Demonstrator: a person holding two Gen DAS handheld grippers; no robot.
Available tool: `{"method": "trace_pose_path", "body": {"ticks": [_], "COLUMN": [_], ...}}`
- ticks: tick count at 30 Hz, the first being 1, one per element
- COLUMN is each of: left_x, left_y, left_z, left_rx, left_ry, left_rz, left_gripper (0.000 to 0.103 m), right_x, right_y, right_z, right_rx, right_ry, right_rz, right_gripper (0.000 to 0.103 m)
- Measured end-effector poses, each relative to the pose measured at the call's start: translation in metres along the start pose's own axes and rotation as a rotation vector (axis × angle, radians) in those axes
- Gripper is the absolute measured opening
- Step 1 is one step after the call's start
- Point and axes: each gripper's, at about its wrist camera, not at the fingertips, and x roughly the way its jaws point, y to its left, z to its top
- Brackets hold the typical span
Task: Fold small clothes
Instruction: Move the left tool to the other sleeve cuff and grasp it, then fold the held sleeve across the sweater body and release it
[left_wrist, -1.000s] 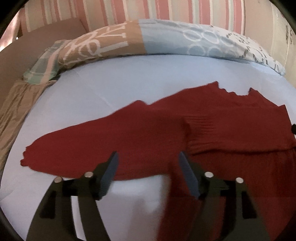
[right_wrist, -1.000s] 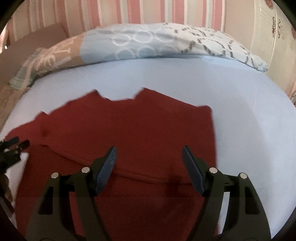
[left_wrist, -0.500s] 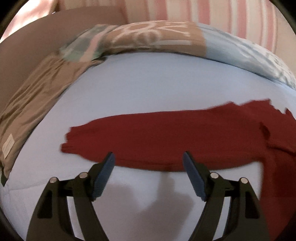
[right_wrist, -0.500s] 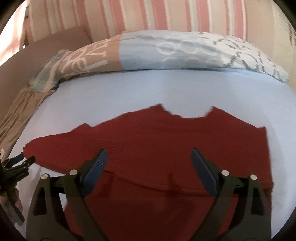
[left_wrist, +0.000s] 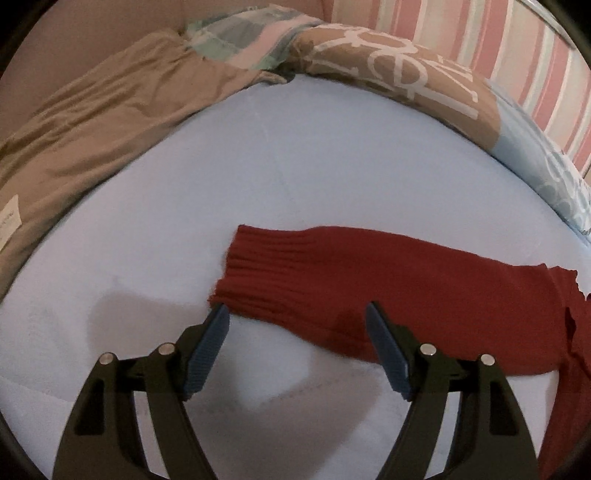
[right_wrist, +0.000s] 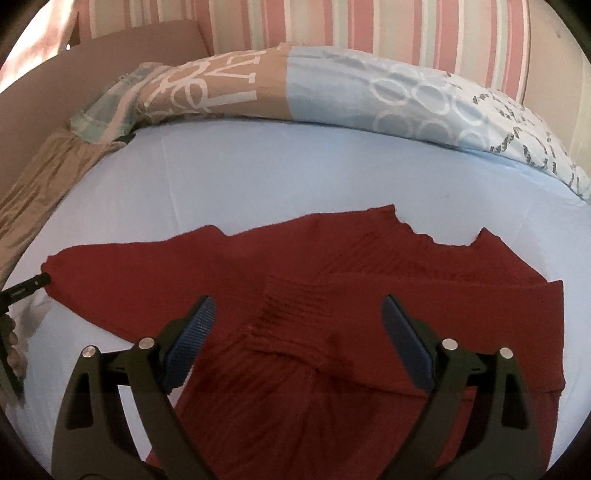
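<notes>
A dark red knitted sweater (right_wrist: 369, 295) lies flat on the light blue bed sheet (right_wrist: 258, 177). One sleeve is folded across its body, with the ribbed cuff (right_wrist: 291, 317) near the middle. The other sleeve (left_wrist: 388, 291) stretches out to the left, ending in a ribbed cuff (left_wrist: 258, 273). My left gripper (left_wrist: 295, 325) is open, its jaws on either side of that sleeve's near edge at the cuff. My right gripper (right_wrist: 295, 321) is open and empty above the sweater's body. The left gripper's tip (right_wrist: 33, 286) shows in the right wrist view at the sleeve end.
A patterned pillow (right_wrist: 332, 88) lies along the far side of the bed. A tan garment (left_wrist: 92, 129) lies along the bed's left edge. A striped pink wall (right_wrist: 369, 29) stands behind. Bare sheet (left_wrist: 147, 258) surrounds the sweater.
My left gripper has moved left along the outstretched sleeve to its cuff. My right gripper has shifted left over the sweater's body. Both stayed open.
</notes>
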Motion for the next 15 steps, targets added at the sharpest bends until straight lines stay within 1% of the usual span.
{"method": "trace_pose_path", "body": {"ticks": [5, 6, 7, 8, 9, 10, 11, 12, 14, 15], "left_x": [0.012, 0.015, 0.017, 0.018, 0.02, 0.02, 0.021, 0.021, 0.019, 0.016], "left_y": [0.003, 0.001, -0.002, -0.007, -0.009, -0.013, -0.016, -0.022, -0.03, -0.032], "left_z": [0.006, 0.008, 0.009, 0.01, 0.009, 0.009, 0.01, 0.009, 0.009, 0.009], "left_rx": [0.005, 0.012, 0.026, 0.05, 0.059, 0.064, 0.073, 0.089, 0.102, 0.097], "left_ry": [0.01, 0.01, 0.012, 0.01, 0.018, 0.019, 0.014, 0.012, -0.002, -0.011], "left_rz": [-0.004, 0.004, 0.017, 0.024, -0.002, -0.004, 0.003, 0.009, 0.024, 0.007], "left_gripper": [0.077, 0.075, 0.072, 0.051, 0.032, 0.028, 0.02, 0.016, 0.014, 0.014], "right_x": [0.005, 0.006, 0.006, 0.006, 0.006, 0.006, 0.007, 0.007, 0.007, 0.007], "right_y": [-0.002, -0.002, -0.002, -0.003, -0.004, -0.005, -0.008, -0.01, -0.016, -0.019], "right_z": [-0.002, -0.003, -0.003, -0.004, -0.005, -0.005, -0.006, -0.006, -0.007, -0.007], "right_rx": [-0.006, -0.01, -0.014, -0.019, -0.021, -0.022, -0.02, -0.015, -0.003, 0.003], "right_ry": [0.014, 0.017, 0.019, 0.019, 0.019, 0.02, 0.024, 0.025, 0.026, 0.026], "right_rz": [-0.014, -0.017, -0.02, -0.023, -0.025, -0.028, -0.03, -0.031, -0.03, -0.03], "right_gripper": [0.092, 0.092, 0.092, 0.092, 0.092, 0.092, 0.092, 0.091, 0.091, 0.091]}}
